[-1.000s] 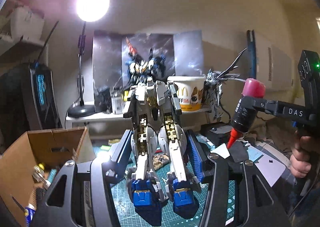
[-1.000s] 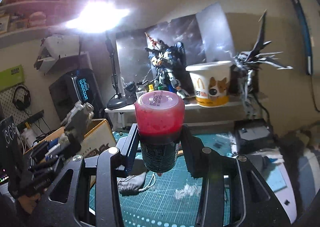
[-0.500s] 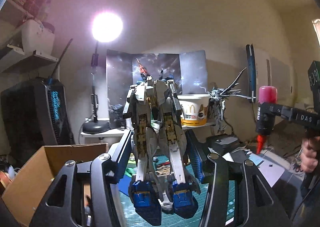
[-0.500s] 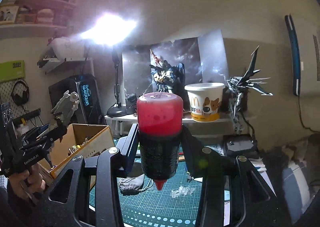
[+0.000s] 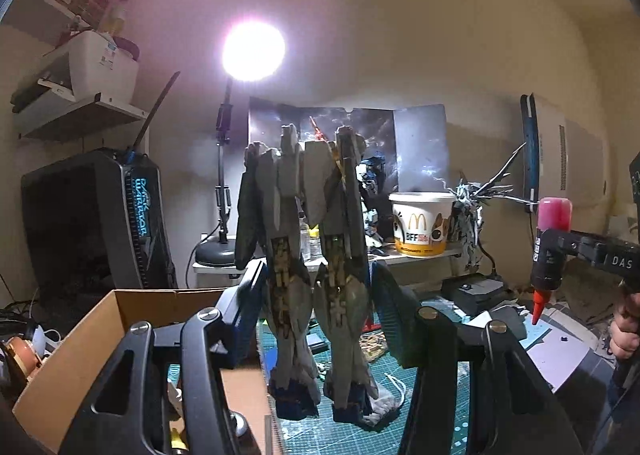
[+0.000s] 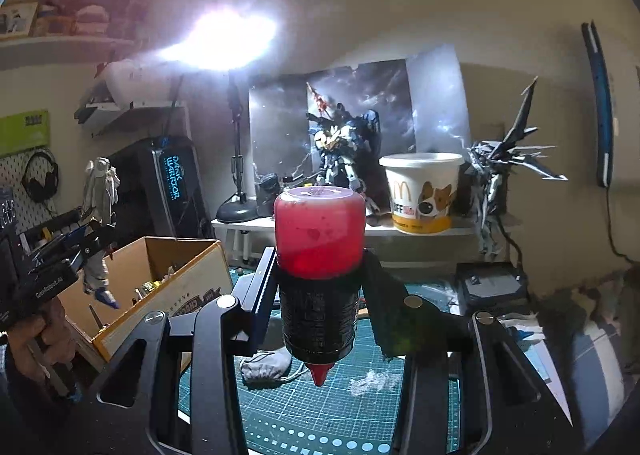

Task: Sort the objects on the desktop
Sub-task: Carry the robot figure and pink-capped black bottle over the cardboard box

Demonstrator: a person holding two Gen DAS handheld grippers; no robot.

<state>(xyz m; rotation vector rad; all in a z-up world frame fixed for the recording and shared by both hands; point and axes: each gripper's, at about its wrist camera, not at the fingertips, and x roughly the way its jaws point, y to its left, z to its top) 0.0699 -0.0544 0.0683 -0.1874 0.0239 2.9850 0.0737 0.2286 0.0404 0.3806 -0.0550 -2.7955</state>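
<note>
Left gripper (image 5: 316,295) is pinching a grey robot model (image 5: 308,255) by its legs, dead centre of the left wrist view, blue feet pointing down toward the camera and the torso up top. It's held up in the air over the green cutting mat (image 5: 340,435), with the open cardboard box (image 5: 100,335) just to its lower left. In the right wrist view you can see that same model (image 6: 98,207) at the left edge, hanging above the box (image 6: 172,267).

Right gripper (image 6: 320,283) is clamped on a bottle (image 6: 318,267), upside down: pinkish-red body on top, black label in the middle, red nozzle pointing at the mat (image 6: 320,415). From the left wrist view the bottle (image 5: 548,251) sits at the right edge, off the surface, above some white paper (image 5: 556,351).

Background stuff: lamp (image 5: 254,51) glaring upper centre, McDonald's bucket (image 5: 422,225) on the little white shelf (image 5: 420,255), a blue-and-white robot figure (image 6: 344,159) in front of a poster (image 6: 360,103), a spiky winged figure (image 6: 504,175) right of the bucket, and a black PC case (image 5: 96,223) on the left.
</note>
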